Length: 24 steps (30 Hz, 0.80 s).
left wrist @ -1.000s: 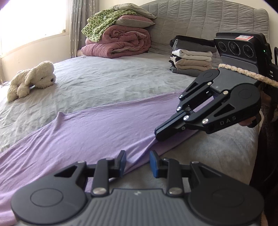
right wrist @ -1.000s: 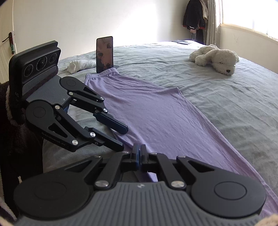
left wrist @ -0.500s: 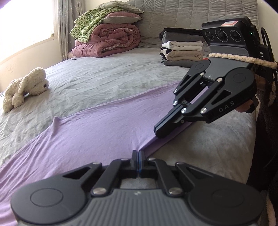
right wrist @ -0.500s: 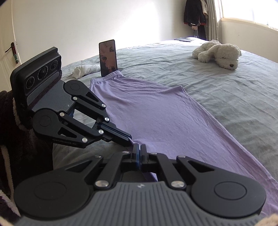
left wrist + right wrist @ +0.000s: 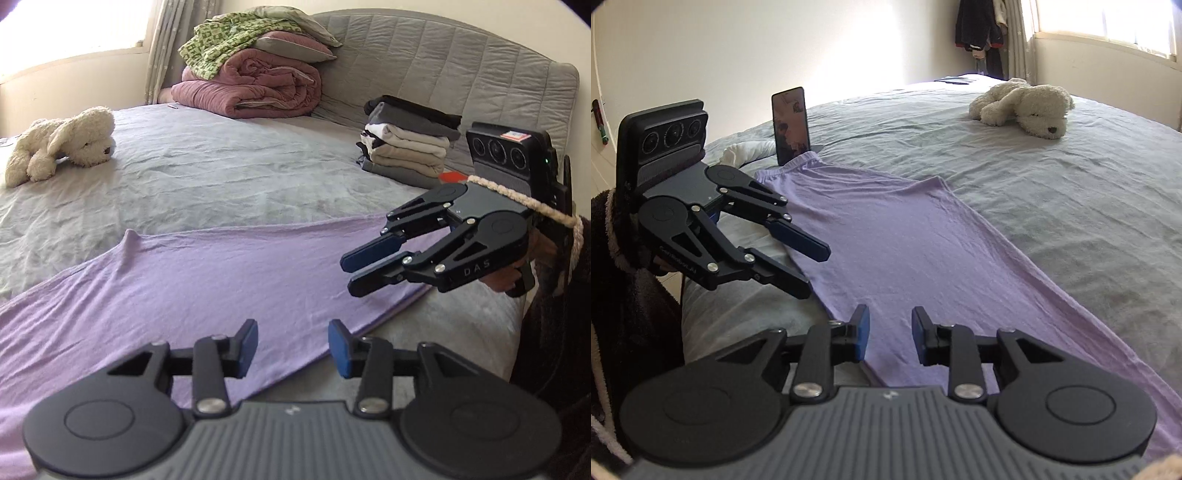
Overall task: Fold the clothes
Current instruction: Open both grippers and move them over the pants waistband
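A long purple garment lies spread flat on the grey bed, its long near edge running along the bed's side. My left gripper hovers just over that edge, its jaws opening, and its blue pads press on nothing. My right gripper hangs over the same edge further along, jaws also opening. Only the cloth lying below shows through its gap. A hand in a dark fleecy sleeve holds each one.
A white plush dog lies far across the bed. Folded clothes are stacked by the padded headboard, beside a rolled pink duvet with pillows. A phone stands upright past the garment's waistband, next to a white cloth.
Half a second ago both grippers were pinched shut at the garment's near edge. Now both have opened and drawn slightly back, and the cloth lies flat.
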Tool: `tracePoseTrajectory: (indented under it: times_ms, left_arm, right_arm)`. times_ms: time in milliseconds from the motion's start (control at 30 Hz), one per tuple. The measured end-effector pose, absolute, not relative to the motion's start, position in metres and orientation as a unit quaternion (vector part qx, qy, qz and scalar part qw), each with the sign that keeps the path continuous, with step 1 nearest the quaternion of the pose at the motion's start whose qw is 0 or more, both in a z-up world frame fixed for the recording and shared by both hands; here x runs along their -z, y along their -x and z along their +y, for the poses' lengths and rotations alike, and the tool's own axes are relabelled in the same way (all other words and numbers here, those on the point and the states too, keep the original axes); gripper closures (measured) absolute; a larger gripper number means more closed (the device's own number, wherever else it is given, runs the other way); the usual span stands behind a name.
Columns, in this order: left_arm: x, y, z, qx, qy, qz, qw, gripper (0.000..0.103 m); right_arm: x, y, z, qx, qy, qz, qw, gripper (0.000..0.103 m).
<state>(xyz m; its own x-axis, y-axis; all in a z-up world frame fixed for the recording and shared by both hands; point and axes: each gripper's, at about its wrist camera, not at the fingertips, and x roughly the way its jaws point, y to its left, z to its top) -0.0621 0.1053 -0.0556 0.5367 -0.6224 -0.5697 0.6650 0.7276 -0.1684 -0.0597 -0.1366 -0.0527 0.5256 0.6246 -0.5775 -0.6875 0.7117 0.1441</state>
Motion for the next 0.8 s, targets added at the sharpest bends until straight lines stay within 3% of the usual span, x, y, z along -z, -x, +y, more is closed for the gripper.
tracePoseTrajectory:
  times_ms: [200,267,433,633,700,800]
  left_arm:
    - [0.076,0.065,0.090,0.364,-0.074,0.316,0.873,0.049]
    - [0.075,0.073,0.098,0.380,-0.076,0.323,0.863,0.045]
    - [0.066,0.077,0.118,0.407,-0.054,0.348,0.843,0.039]
    - [0.050,0.054,0.119,0.346,-0.030,0.299,0.889,0.037]
    - [0.050,0.041,0.115,0.310,-0.027,0.280,0.908,0.029]
    - [0.053,0.017,0.111,0.266,-0.015,0.265,0.927,0.026]
  right_arm:
    - [0.074,0.054,-0.153,-0.311,0.098,0.302,0.896,0.064]
    - [0.078,0.066,-0.164,-0.304,0.116,0.290,0.900,0.055]
    - [0.073,0.089,-0.191,-0.287,0.118,0.295,0.904,0.052]
    - [0.060,0.081,-0.188,-0.249,0.107,0.271,0.924,0.052]
    - [0.059,0.070,-0.185,-0.235,0.095,0.269,0.929,0.052]
    - [0.063,0.056,-0.184,-0.222,0.092,0.271,0.932,0.051]
